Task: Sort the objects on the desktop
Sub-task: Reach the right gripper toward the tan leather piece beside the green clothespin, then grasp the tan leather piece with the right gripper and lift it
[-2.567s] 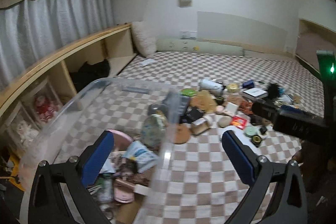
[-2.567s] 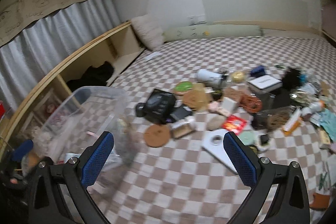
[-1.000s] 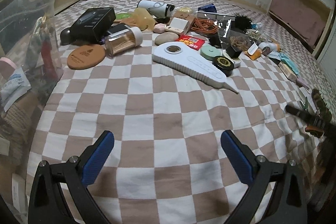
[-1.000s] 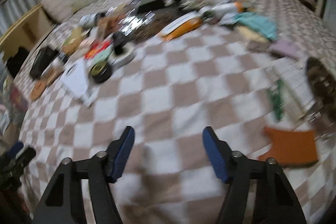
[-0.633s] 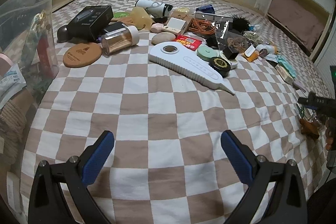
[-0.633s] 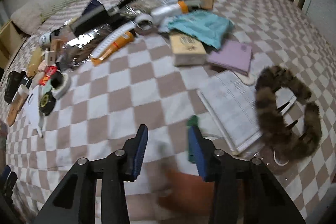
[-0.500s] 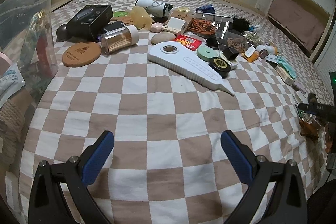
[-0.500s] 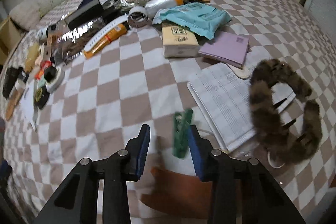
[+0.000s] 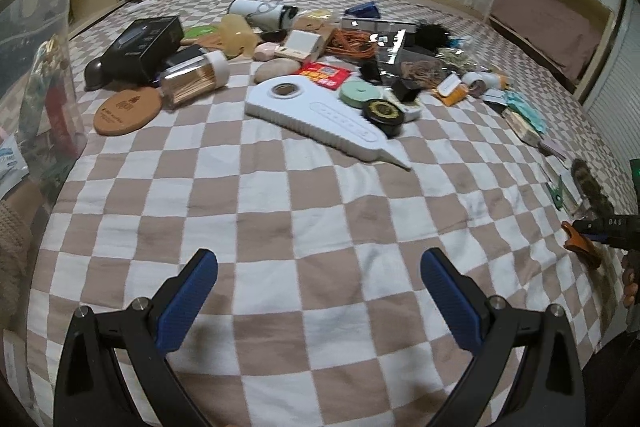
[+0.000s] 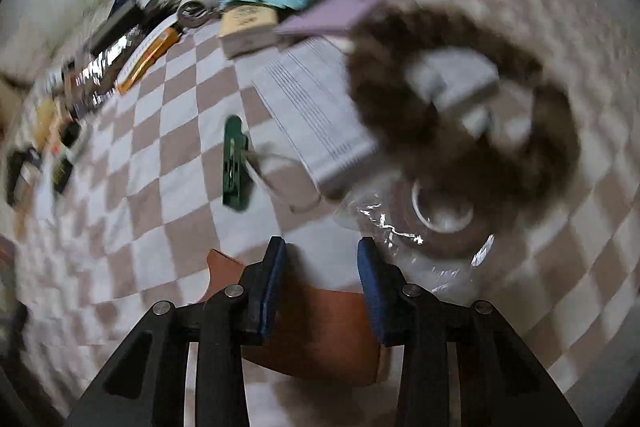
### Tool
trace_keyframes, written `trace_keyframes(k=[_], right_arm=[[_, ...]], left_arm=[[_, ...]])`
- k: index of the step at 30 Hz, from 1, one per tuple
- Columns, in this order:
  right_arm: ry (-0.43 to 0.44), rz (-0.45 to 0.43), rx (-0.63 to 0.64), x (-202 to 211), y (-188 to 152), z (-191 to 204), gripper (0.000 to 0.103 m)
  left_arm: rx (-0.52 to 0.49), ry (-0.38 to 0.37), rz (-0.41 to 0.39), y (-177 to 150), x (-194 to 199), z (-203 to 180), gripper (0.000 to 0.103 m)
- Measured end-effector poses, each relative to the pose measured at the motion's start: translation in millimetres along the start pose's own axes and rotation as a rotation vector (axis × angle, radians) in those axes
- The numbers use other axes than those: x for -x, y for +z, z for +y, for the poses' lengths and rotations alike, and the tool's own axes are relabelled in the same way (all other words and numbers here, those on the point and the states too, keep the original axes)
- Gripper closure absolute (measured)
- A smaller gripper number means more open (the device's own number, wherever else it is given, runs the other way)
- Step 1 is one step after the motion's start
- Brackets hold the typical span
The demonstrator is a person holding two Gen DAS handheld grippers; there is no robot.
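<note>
My left gripper hangs open and empty over bare checkered bedspread. Beyond it lie a long white device, a cork coaster, a clear jar of sticks and a black box. My right gripper has its jaws narrowed to a small gap, low over a flat orange-brown leather piece, which lies under and between the fingers. In the left wrist view that gripper sits at the far right by the orange piece. The right wrist view is motion-blurred.
A clear storage bin with several items stands at the left edge. Near my right gripper lie a green clip, a white printed booklet, a furry brown hair hoop and a wrapped tape roll. Clutter crowds the far bedspread.
The right gripper has pushed forward and lower onto the orange leather piece, its jaws slightly narrower than half a second ago. The left gripper has barely moved and stays wide open.
</note>
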State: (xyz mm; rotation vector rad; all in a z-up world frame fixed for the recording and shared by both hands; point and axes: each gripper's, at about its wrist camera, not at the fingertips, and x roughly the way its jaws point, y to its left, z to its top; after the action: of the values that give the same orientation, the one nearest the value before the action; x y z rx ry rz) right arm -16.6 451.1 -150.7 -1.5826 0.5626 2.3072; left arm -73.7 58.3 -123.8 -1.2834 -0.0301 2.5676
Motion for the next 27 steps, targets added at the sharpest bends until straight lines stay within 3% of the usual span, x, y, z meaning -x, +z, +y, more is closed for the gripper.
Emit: trace_keyframes(k=[5, 10, 15, 18, 22, 24, 27], right_arm=[[0.07, 0.043, -0.104, 5, -20, -10, 0.065], [0.12, 0.067, -0.065, 12, -65, 32, 0.065], [0.172, 0.074, -0.057, 11, -86, 67, 0.065], [0.2, 0.076, -0.056, 9, -92, 84, 0.064], [0.248, 0.084, -0.072, 3, -91, 104, 0.063], [0.264, 0.085, -0.078, 1, -92, 111, 0.063], [0.272, 0.077, -0.072, 2, -96, 118, 0.063]], left_arm=[[-0.037, -0.048, -0.016, -3, 6, -17, 0.002], [-0.085, -0.069, -0.019, -12, 14, -32, 0.002], [-0.108, -0.106, 0.029, -38, 22, -40, 0.002], [-0.14, -0.148, 0.074, -59, 23, -50, 0.002], [-0.266, -0.146, 0.121, -86, 18, -76, 0.002], [-0.345, -0.125, 0.1, -95, 18, -89, 0.002], [-0.338, -0.152, 0.088, -93, 13, -97, 0.002]])
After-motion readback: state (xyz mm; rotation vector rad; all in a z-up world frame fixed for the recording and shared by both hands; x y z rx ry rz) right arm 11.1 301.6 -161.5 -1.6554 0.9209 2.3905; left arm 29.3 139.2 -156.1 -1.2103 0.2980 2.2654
